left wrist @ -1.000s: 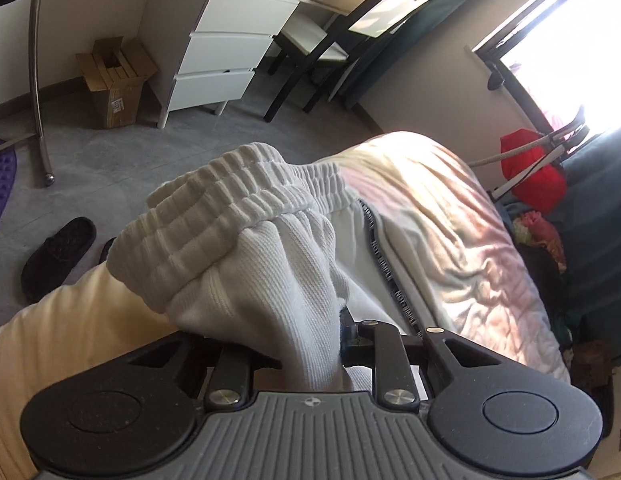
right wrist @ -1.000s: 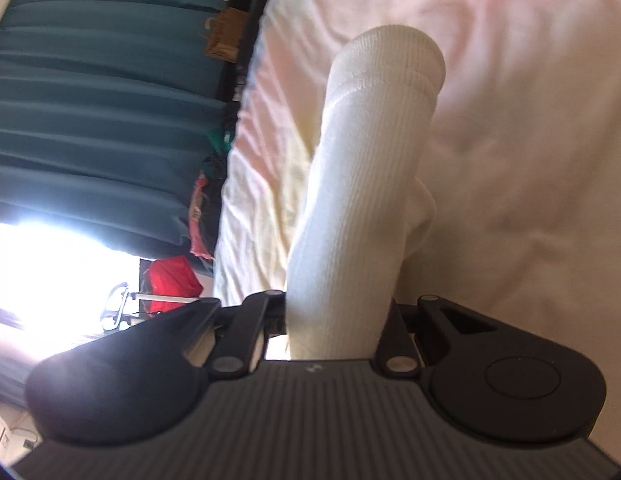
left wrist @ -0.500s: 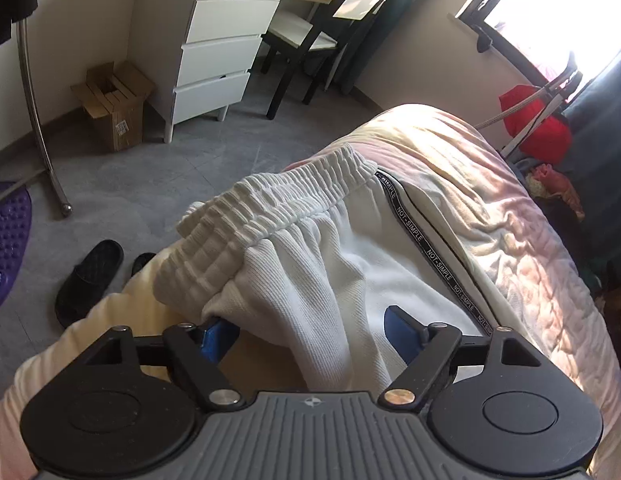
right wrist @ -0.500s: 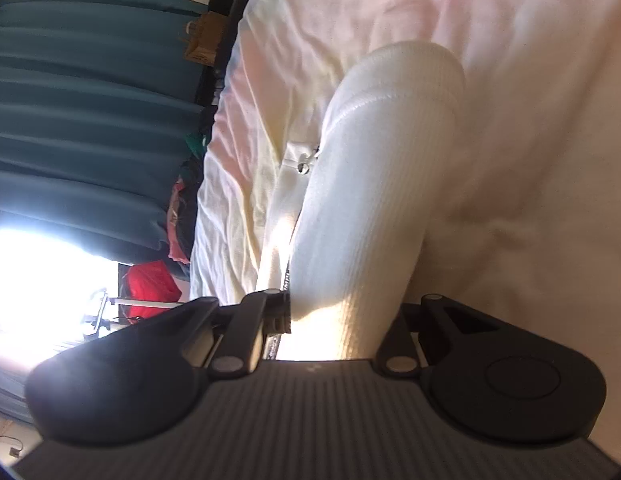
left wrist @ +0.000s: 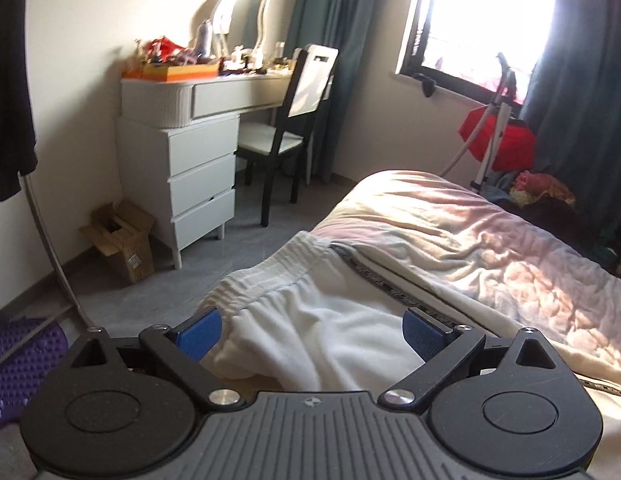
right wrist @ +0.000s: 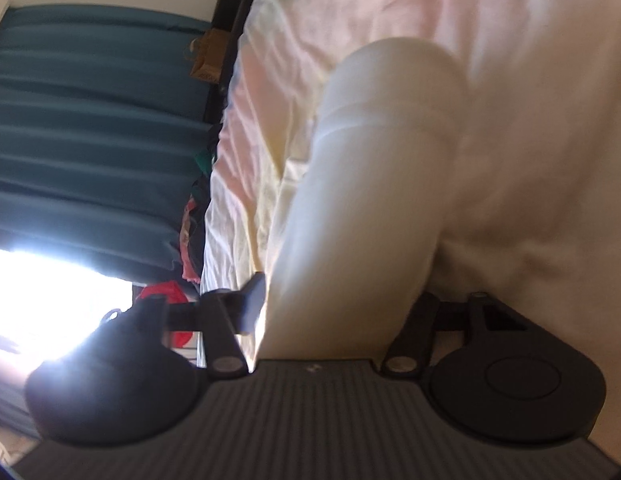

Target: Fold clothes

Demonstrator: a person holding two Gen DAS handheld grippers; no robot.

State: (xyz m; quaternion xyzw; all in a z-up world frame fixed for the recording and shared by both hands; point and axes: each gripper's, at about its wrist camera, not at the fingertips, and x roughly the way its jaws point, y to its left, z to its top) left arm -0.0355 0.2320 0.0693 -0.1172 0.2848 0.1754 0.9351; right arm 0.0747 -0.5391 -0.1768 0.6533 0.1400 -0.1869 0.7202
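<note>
Left wrist view: my left gripper (left wrist: 312, 330) had just been spreading its fingers (left wrist: 198, 334), and they stood released, wide apart, with nothing pressed between the blue pads. The white trousers (left wrist: 310, 320) lay on the bed (left wrist: 490, 248), their ribbed waistband toward the bed's near corner and a dark lettered stripe running along the side seam. The cloth sat below and between my fingers, touched by neither pad as far as I could see. Beyond the bed stood a white chest of drawers (left wrist: 198, 184) under a dressing counter (left wrist: 230, 92) crowded with small things, and a dark chair (left wrist: 294, 120) with a white seat was drawn up to it. A cardboard box (left wrist: 122, 240) sat on the floor beside the drawers. Teal curtains (left wrist: 582, 92) framed the bright window behind the bed.

In the right wrist view, which was blurred, my right gripper (right wrist: 346, 300) had a folded white leg of the trousers (right wrist: 374, 184) running up between its fingers and lying on the pale bedcover (right wrist: 530, 80). Those fingers had just been parting too; the left one stood clear of the cloth, so I read them as released. The right fingertip was hidden behind the fabric.
</note>
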